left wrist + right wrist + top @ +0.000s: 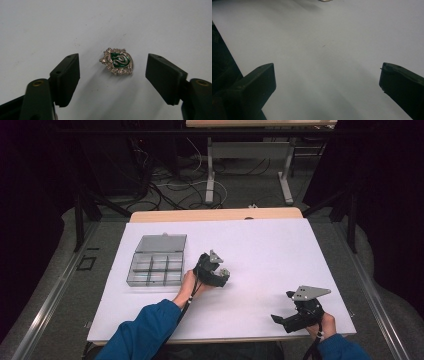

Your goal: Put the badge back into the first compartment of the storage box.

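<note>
Two grippers work over a white desk (260,245). The left gripper (113,75), near the desk's middle, points down with its jaws partly open on either side of a small silver-and-green badge (117,61); neither pad touches the badge, which lies flat on the desk. The right gripper (290,312) rests near the desk's front right corner, jaws wide apart with nothing between them. A clear compartment box (156,262), lid up, stands toward the left edge, just beside the left gripper.

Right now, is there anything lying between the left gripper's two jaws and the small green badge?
No. In the left gripper view the badge lies on bare white table cover between the left gripper jaws, which stand apart from it on both sides.
</note>
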Demonstrator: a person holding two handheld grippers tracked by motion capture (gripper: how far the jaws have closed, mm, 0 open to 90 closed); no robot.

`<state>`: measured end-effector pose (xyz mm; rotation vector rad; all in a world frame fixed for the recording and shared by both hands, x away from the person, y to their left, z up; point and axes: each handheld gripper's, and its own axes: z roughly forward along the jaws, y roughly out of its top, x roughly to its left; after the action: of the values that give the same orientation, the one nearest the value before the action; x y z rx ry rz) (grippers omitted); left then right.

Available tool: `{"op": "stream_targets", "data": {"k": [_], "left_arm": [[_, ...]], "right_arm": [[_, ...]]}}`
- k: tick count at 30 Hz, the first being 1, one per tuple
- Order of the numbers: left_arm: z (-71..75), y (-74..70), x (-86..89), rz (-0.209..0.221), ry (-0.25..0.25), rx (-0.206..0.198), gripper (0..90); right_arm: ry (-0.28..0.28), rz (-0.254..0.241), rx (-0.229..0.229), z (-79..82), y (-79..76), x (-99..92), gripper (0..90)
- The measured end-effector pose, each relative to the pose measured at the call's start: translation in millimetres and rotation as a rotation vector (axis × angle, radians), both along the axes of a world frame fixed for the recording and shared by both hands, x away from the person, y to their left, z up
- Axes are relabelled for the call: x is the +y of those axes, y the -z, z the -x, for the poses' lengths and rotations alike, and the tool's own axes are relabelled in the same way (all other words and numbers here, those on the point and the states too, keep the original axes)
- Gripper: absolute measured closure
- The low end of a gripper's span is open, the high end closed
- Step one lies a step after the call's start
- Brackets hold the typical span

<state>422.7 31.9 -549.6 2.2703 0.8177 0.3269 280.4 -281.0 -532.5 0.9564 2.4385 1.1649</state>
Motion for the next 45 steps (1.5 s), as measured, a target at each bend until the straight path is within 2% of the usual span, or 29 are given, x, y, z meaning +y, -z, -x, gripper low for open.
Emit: {"op": "stream_targets", "data": {"k": [3, 6, 10, 11, 13, 18, 21, 23, 27, 29, 34, 36, 37, 39, 43, 45], "left_arm": [[-2.8, 1.1, 0.6, 0.006, 0.003, 0.019, 35.9], [-6.5, 4.0, -1.7, 0.011, 0.005, 0.015, 38.8], [-9.5, 6.4, -4.2, 0.011, 0.023, 0.032, 42.4], [-10.0, 7.1, -4.9, 0.007, 0.026, 0.028, 43.6], [-10.0, 7.8, -5.5, 0.010, 0.030, 0.030, 45.9], [-10.7, 7.5, -4.4, 0.007, 0.048, 0.033, 52.5], [-10.3, 8.1, -4.4, 0.015, 0.052, 0.028, 53.4], [-10.4, 7.8, -3.8, 0.012, 0.061, 0.027, 54.0], [-10.0, 7.0, -1.4, 0.034, 0.066, 0.021, 56.0], [-9.5, 4.4, 0.2, 0.048, 0.069, 0.010, 64.3], [-8.4, 3.0, 2.0, 0.051, 0.090, 0.000, 68.2], [-7.6, 1.3, 3.3, 0.074, 0.091, -0.006, 71.4], [-7.3, -0.1, 3.9, 0.073, 0.098, -0.005, 75.1], [-6.3, -0.1, 4.3, 0.081, 0.108, -0.011, 76.1], [-4.7, -2.2, 5.5, 0.122, 0.136, 0.007, 81.0], [-2.6, -3.1, 4.1, 0.125, 0.160, -0.005, 84.5]], "right_arm": [[-0.006, 0.007, 0.006, -0.7, 0.0, -0.3, 0.4], [-0.003, -0.003, -0.003, -1.1, 1.1, 0.1, 0.5], [0.004, 0.005, -0.005, -0.7, 0.3, -0.4, 0.9], [0.004, 0.001, -0.017, -1.3, 0.3, -0.7, 0.9], [0.010, -0.003, -0.004, -0.8, 0.6, -1.0, 1.0], [0.007, -0.004, -0.008, -1.4, 1.1, -0.9, 1.1], [0.008, -0.002, -0.006, -1.1, 0.7, -1.2, 1.3], [0.006, -0.004, -0.028, -1.9, 0.8, -1.2, 1.4], [0.007, 0.002, -0.010, -1.4, 0.5, -1.4, 1.4], [0.011, 0.002, -0.008, -1.2, 0.7, -1.1, 1.4], [0.009, 0.007, -0.012, -1.6, 0.9, -1.0, 1.5], [0.005, 0.014, -0.020, -2.2, 0.7, -1.6, 1.5], [0.015, 0.006, -0.009, -1.3, 1.0, -0.8, 1.5], [0.013, 0.006, -0.009, -1.3, 0.9, -0.9, 1.5], [0.013, 0.010, -0.012, -1.4, 0.9, -0.9, 1.5], [0.014, 0.008, -0.009, -1.1, 0.8, -1.0, 1.5]]}}
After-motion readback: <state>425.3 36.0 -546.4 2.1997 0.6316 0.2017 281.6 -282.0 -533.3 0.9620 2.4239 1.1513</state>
